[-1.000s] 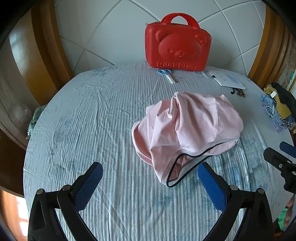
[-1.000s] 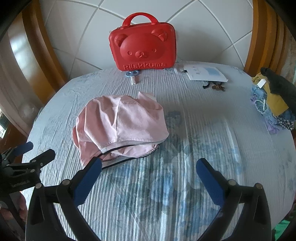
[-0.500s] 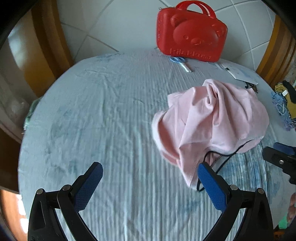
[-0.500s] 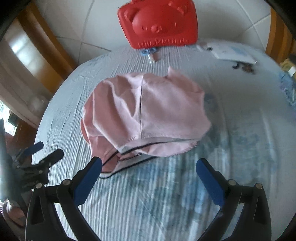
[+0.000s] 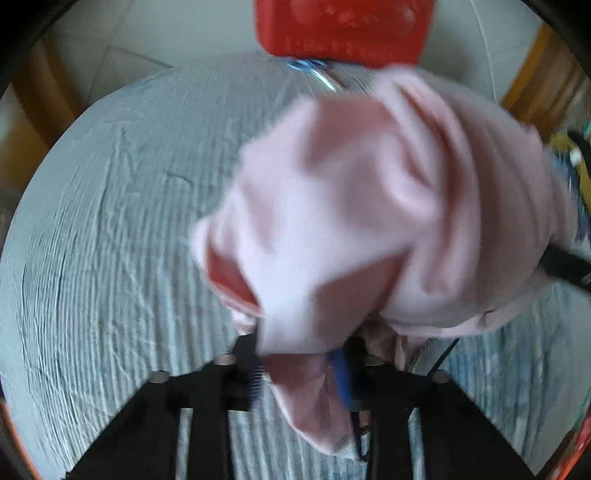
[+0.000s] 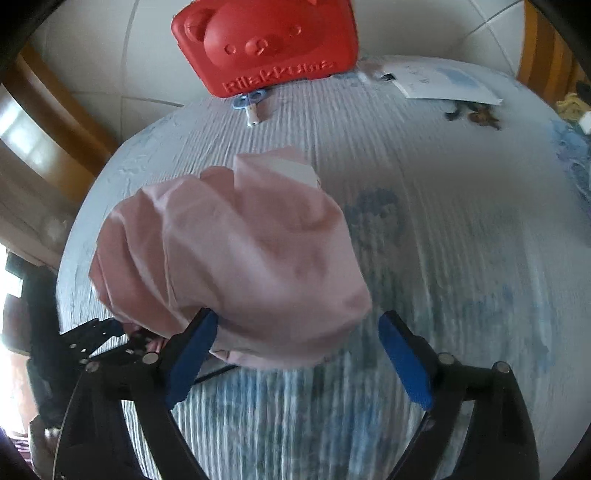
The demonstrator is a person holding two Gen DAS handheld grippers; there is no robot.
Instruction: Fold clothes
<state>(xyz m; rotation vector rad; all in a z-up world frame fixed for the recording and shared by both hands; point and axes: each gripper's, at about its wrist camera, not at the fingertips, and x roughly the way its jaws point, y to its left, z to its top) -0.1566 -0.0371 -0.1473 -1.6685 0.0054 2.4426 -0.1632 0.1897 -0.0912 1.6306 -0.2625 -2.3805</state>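
Since a moment ago both grippers have come down close over the pink garment (image 5: 369,206), and in the left wrist view the left gripper (image 5: 301,373) has just been closing, its blue pads now pinched on a fold at the garment's near edge, bunched on the pale blue striped tablecloth (image 5: 110,221) below the red bear case (image 5: 343,29). From the right wrist view, the right gripper (image 6: 295,358) has its jaws wide apart though just narrowing, straddling the garment's near hem without pressing it.
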